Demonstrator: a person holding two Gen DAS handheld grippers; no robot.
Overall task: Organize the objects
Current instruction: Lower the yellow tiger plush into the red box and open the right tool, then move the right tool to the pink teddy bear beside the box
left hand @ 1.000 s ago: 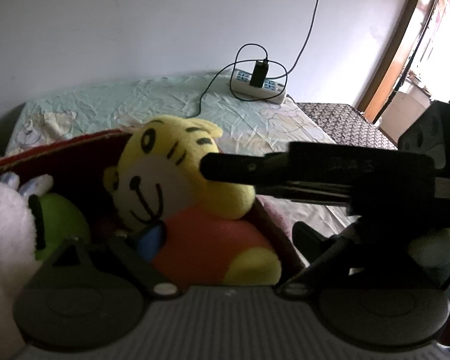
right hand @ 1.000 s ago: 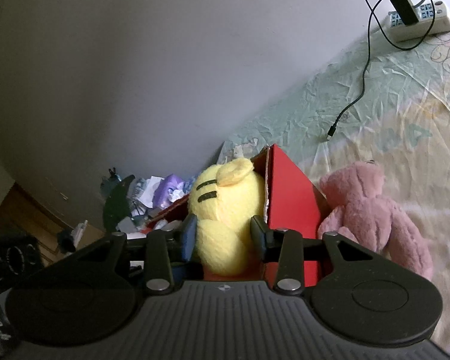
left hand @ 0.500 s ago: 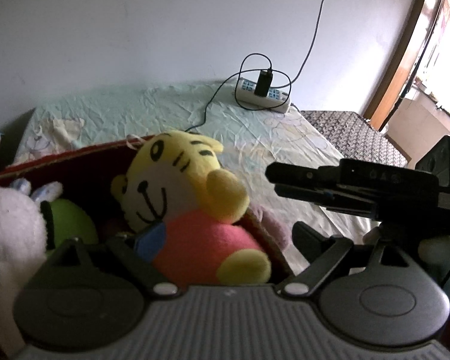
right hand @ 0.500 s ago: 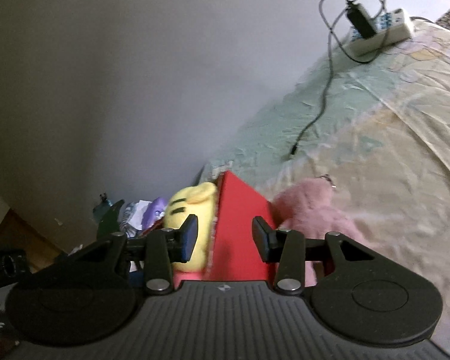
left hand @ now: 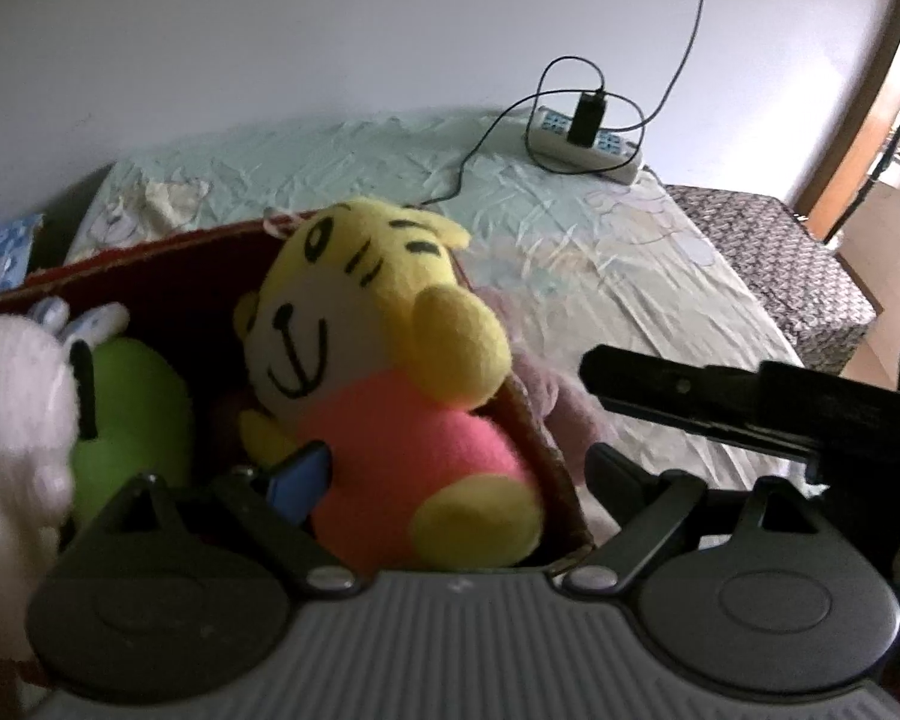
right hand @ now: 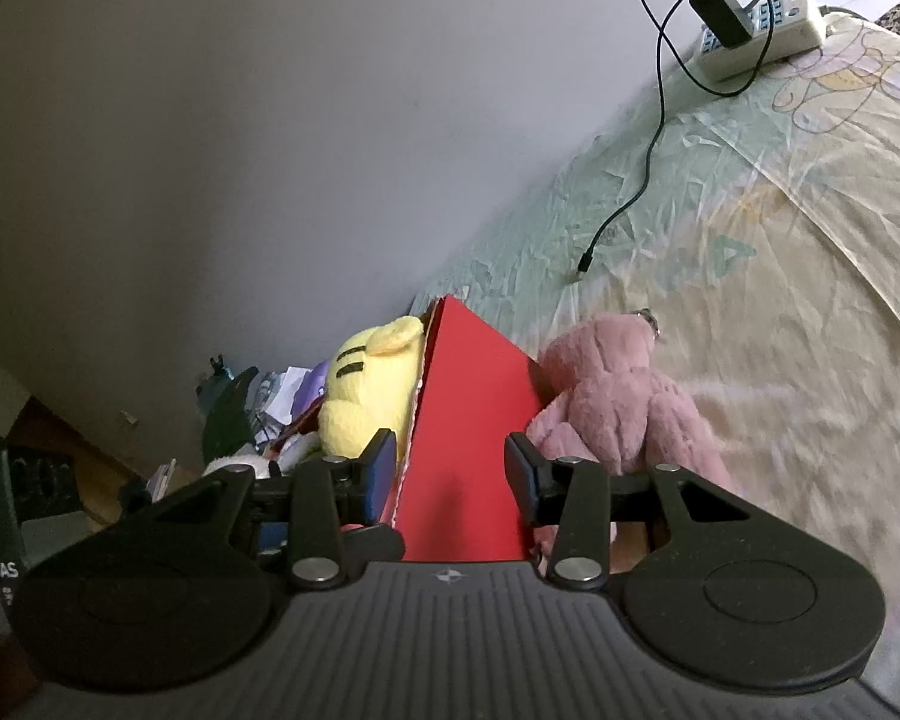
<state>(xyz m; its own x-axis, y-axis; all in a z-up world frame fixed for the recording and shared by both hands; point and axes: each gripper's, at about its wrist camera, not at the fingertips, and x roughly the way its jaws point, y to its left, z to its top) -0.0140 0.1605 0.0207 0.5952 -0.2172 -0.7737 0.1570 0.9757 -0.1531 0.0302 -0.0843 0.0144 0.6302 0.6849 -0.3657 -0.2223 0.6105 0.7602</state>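
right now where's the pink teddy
In the right wrist view, the pink teddy lies on the bedsheet, against the red box's outer right wall.

I see the box (left hand: 150, 252) on the bed (left hand: 570, 252), near the wall. Inside it sits the tiger plush (left hand: 378, 360), leaning on the box's right side, with a frog plush (left hand: 132, 408) to its left. Outside, just beside that right wall, lies the bear plush (right hand: 618, 396). Far behind, the power strip (left hand: 588, 141) rests on the bed.
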